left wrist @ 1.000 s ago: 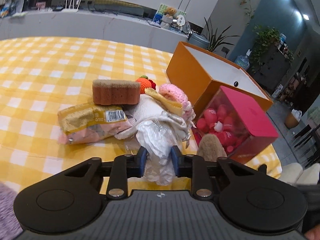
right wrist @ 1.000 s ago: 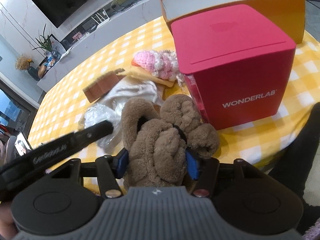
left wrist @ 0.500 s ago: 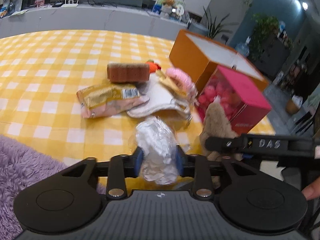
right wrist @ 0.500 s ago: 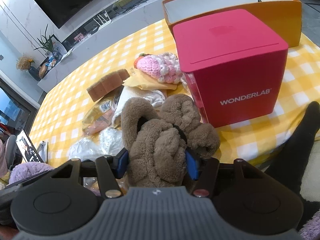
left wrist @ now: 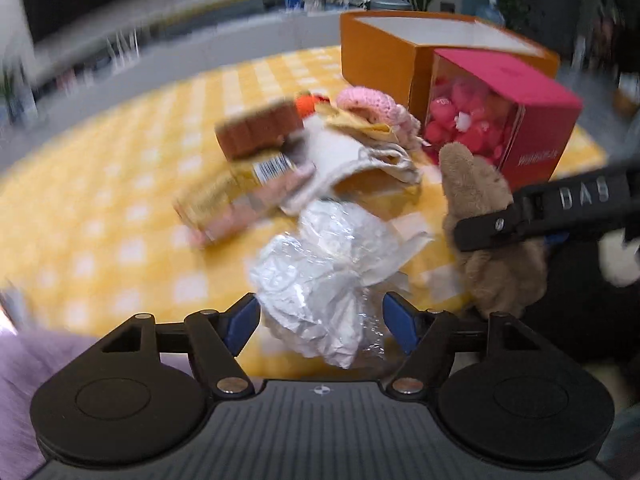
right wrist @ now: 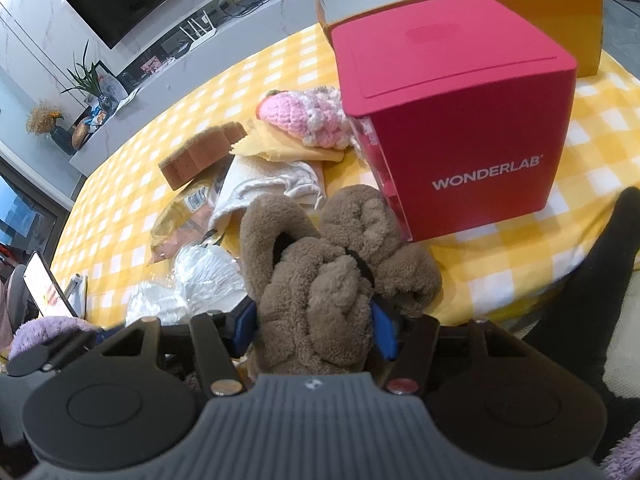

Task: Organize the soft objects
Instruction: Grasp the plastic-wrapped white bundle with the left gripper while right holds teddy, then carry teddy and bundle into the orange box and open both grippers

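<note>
Lying crumpled between the opening jaws of the left gripper point(left wrist: 320, 320), the white plastic bag point(left wrist: 328, 272) touches neither pad; the right gripper point(right wrist: 316, 328) clamps the brown plush toy point(right wrist: 320, 280) beside the red box point(right wrist: 460, 120) on the yellow checked tablecloth point(right wrist: 580, 152).

The left hand-held gripper point(left wrist: 322, 316) is opening its jaws. A crinkly white plastic bag point(left wrist: 328, 264) sits between the blue pads point(left wrist: 240, 322), and they do not squeeze it. The bag lies near the closest edge of the table point(left wrist: 100, 200) with the yellow checked cloth. Just behind it are a gold packet point(left wrist: 240, 192), a brown sponge point(left wrist: 260, 128), a white cloth point(left wrist: 352, 160) and a pink knitted toy point(left wrist: 372, 104). A fuzzy brown toy point(left wrist: 480, 208) is near the pink box point(left wrist: 520, 112).
</note>
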`<state>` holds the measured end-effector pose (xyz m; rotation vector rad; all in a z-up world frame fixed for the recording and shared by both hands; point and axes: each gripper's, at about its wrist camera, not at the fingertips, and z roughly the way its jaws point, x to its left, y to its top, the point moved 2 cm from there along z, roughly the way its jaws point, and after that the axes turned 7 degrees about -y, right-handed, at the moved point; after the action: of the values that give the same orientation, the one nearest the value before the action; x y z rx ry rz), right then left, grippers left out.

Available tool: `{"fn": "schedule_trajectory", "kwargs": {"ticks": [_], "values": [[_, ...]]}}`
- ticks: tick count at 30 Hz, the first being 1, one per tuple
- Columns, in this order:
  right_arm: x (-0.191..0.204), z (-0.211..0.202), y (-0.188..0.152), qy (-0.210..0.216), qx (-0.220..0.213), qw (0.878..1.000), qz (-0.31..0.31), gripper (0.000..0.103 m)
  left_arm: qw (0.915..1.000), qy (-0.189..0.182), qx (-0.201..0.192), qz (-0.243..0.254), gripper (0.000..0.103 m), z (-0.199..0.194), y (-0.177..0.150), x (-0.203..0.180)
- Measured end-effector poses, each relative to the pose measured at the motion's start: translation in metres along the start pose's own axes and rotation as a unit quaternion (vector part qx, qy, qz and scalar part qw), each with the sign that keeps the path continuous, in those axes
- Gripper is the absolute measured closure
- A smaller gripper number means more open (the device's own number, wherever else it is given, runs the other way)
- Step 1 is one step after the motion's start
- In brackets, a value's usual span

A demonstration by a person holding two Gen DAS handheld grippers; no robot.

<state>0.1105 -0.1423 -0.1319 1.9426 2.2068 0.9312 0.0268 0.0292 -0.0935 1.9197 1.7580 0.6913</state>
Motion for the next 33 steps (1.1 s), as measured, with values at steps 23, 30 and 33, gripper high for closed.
{"fn": "schedule_trajectory", "kwargs": {"ticks": [23,30,33], "values": [[0.000,0.000,-0.004,0.008,-0.003,1.000,-0.003,0.044,0.9905,0.069,0.039,0.112,0.054,0.012,-0.005,-0.018],[0.013,-0.018,-0.004,0.034,-0.022,0.999,-0.025,0.045,0.9995,0.024,-0.019,0.009,0.054,-0.024,0.007,0.002],[0.019,-0.032,-0.004,0.042,-0.036,0.998,-0.037,0.045,0.9986,0.020,-0.048,-0.012,0.054,-0.044,0.016,0.007]]}}
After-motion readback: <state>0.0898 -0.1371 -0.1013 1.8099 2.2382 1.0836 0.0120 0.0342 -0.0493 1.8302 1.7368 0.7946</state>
